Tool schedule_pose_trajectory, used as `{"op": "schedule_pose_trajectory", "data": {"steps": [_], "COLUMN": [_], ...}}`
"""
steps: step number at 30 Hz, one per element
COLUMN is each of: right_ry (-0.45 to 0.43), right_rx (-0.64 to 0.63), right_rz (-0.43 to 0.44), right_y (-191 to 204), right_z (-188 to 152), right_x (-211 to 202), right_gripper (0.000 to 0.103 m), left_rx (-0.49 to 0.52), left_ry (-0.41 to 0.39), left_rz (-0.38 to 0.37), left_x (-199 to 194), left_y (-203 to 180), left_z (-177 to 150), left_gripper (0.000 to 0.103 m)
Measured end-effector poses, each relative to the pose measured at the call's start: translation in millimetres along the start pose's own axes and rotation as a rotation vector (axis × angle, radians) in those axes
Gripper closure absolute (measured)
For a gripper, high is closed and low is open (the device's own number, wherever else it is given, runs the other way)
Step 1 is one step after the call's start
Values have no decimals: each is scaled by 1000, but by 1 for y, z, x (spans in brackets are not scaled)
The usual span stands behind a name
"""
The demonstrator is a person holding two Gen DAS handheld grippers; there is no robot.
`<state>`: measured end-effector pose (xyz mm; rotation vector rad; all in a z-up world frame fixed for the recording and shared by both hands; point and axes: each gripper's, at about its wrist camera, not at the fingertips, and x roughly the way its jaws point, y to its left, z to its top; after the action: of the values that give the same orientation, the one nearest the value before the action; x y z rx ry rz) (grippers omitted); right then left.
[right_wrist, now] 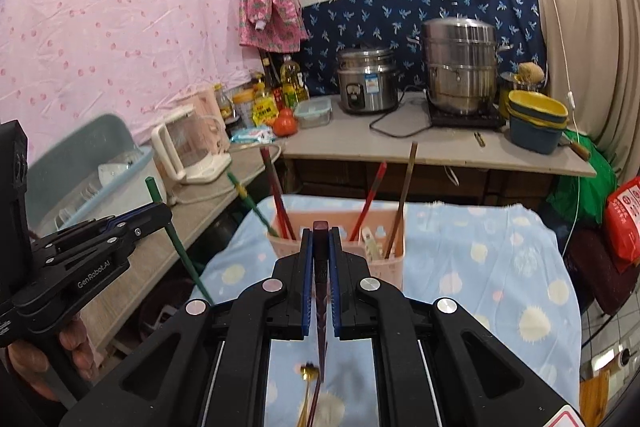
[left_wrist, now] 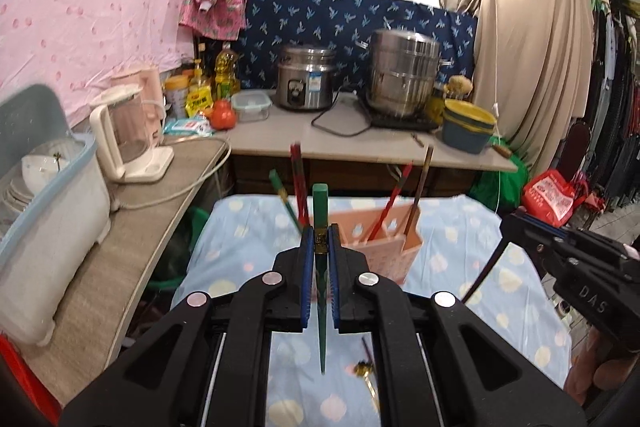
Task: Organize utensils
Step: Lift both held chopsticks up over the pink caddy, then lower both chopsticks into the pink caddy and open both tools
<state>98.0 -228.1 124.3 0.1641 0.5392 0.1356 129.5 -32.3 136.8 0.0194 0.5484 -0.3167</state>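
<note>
My left gripper (left_wrist: 320,233) is shut on a green chopstick (left_wrist: 321,291), held upright above the dotted blue cloth, just in front of the pink utensil holder (left_wrist: 390,251). My right gripper (right_wrist: 320,237) is shut on a dark maroon chopstick (right_wrist: 321,291), also just in front of the pink holder (right_wrist: 384,267). The holder stands at the far end of the cloth and has red, green and brown chopsticks (right_wrist: 370,201) in it. A gold-ended utensil (left_wrist: 366,373) lies on the cloth below the grippers. The left gripper also shows in the right wrist view (right_wrist: 156,213).
A counter (right_wrist: 440,151) behind the cloth carries a rice cooker (right_wrist: 368,79), a steel steamer pot (right_wrist: 460,63), stacked bowls (right_wrist: 538,121), bottles and a tomato. A kettle (left_wrist: 128,135) and a dish rack (left_wrist: 44,211) stand on the side table at left. Red bag (left_wrist: 554,197) at right.
</note>
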Motion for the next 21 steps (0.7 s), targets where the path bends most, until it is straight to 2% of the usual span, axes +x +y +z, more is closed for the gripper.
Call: {"op": "schedule_pose_trajectory", "data": {"steps": [13, 21], "right_ry": [-137, -136], "right_rx": [21, 45], "right_rz": [-9, -4], "right_y": [-9, -10], "right_z": [94, 110], "right_x": [23, 65], "right_gripper": [96, 96], "left_rx": [-19, -42], "left_ry": [-132, -122], "left_rz": [-33, -27], "left_x": [20, 49], "left_y": [-2, 5], "left_z": [85, 95], "left_gripper": [96, 96]}}
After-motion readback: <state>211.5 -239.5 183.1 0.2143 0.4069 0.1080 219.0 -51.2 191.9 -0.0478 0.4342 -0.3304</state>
